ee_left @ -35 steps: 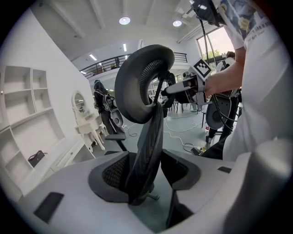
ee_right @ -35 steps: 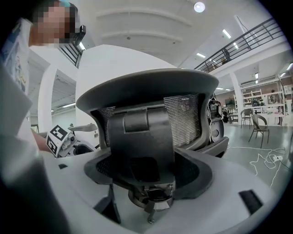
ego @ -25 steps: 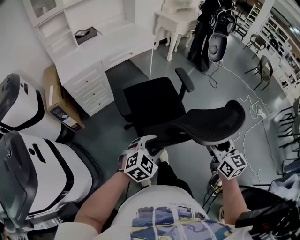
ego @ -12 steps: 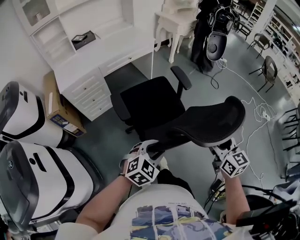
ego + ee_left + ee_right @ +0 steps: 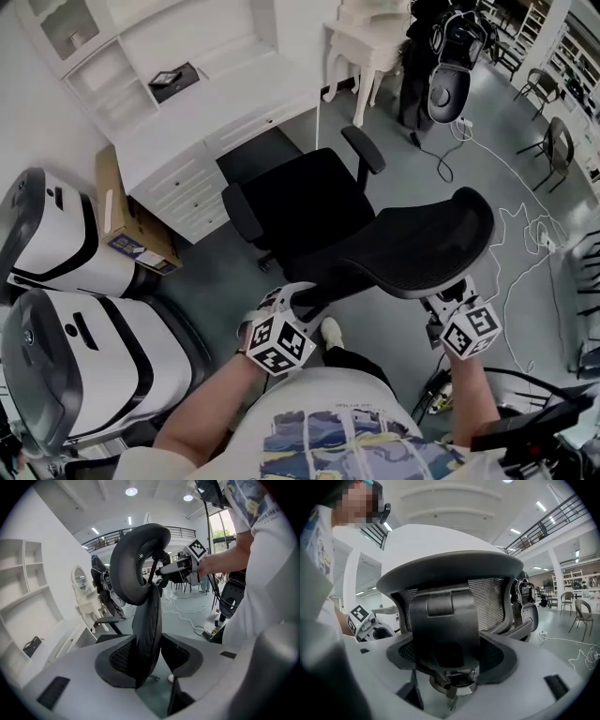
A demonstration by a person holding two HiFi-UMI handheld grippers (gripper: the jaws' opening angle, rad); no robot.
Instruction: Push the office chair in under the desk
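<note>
The black office chair's seat [image 5: 300, 202] faces the white desk [image 5: 225, 98], with its front edge near the knee gap. Its mesh backrest [image 5: 412, 248] leans toward me. My left gripper [image 5: 298, 298] has just been closing and is shut on the backrest's left edge [image 5: 147, 620], which runs between the pads [image 5: 112, 660]. My right gripper [image 5: 442, 298] is at the rear of the backrest. Its jaws are shut on either side of the black back support [image 5: 445, 620] below the mesh [image 5: 487, 602]. In the gripper views, the left gripper [image 5: 150, 660] and right gripper [image 5: 450, 656] both hold chair parts.
Two large white-and-black machines [image 5: 56, 234] [image 5: 84, 366] stand at the left beside a cardboard box [image 5: 122, 211]. A small black item [image 5: 173, 77] lies on the desk. A white side table [image 5: 370, 42], a black bag [image 5: 445, 66] and loose cables [image 5: 525, 225] lie to the right.
The chair has rolled a little nearer the desk, with both grippers following on the backrest. The left jaws have narrowed on the backrest edge.
</note>
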